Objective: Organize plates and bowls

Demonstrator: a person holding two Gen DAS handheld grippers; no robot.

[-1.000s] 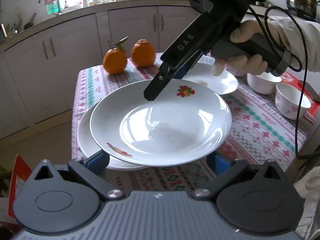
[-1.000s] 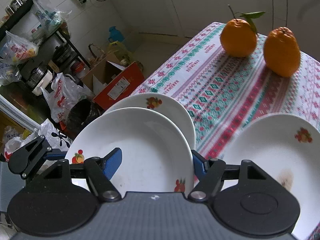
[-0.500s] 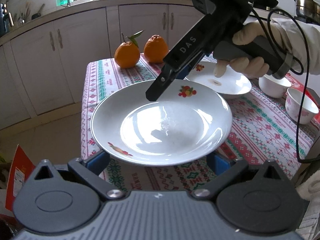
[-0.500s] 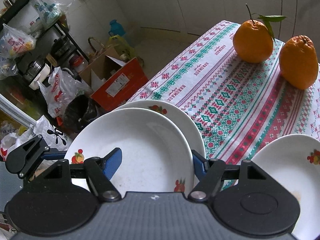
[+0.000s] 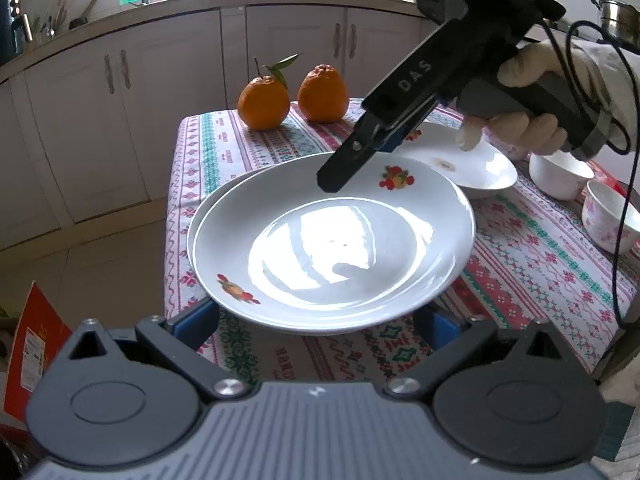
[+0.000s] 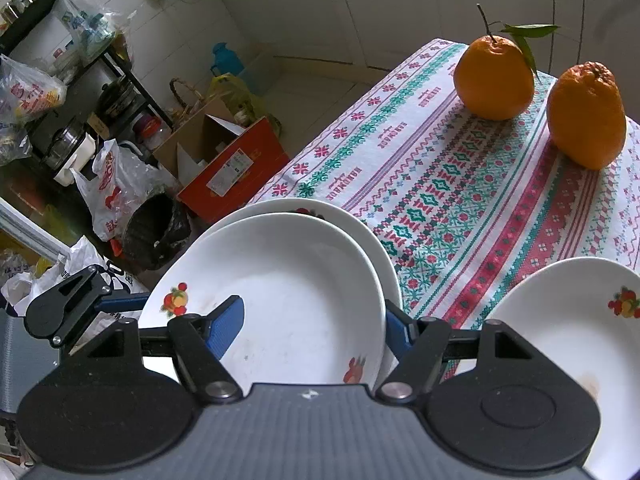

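Observation:
A white plate with fruit prints point(image 5: 332, 240) sits on top of a second white plate point(image 5: 208, 204) near the table's left edge; both show in the right wrist view point(image 6: 288, 292) point(image 6: 384, 252). My left gripper point(image 5: 316, 320) is open, its blue pads on either side of the top plate's near rim. My right gripper point(image 6: 316, 320) is open over the same plate's far rim, and its finger point(image 5: 348, 164) hangs above it. A third plate point(image 5: 460, 164) lies further right.
Two oranges point(image 5: 264, 104) point(image 5: 322, 94) stand at the table's far end. Two small bowls point(image 5: 560, 174) point(image 5: 610, 216) sit at the right. Beside the table on the floor are a red box point(image 6: 236, 164), bags and a black bin point(image 6: 156, 232).
The top plate has come down and left onto the lower plate, nearly covering it. Both grippers stay around its rim.

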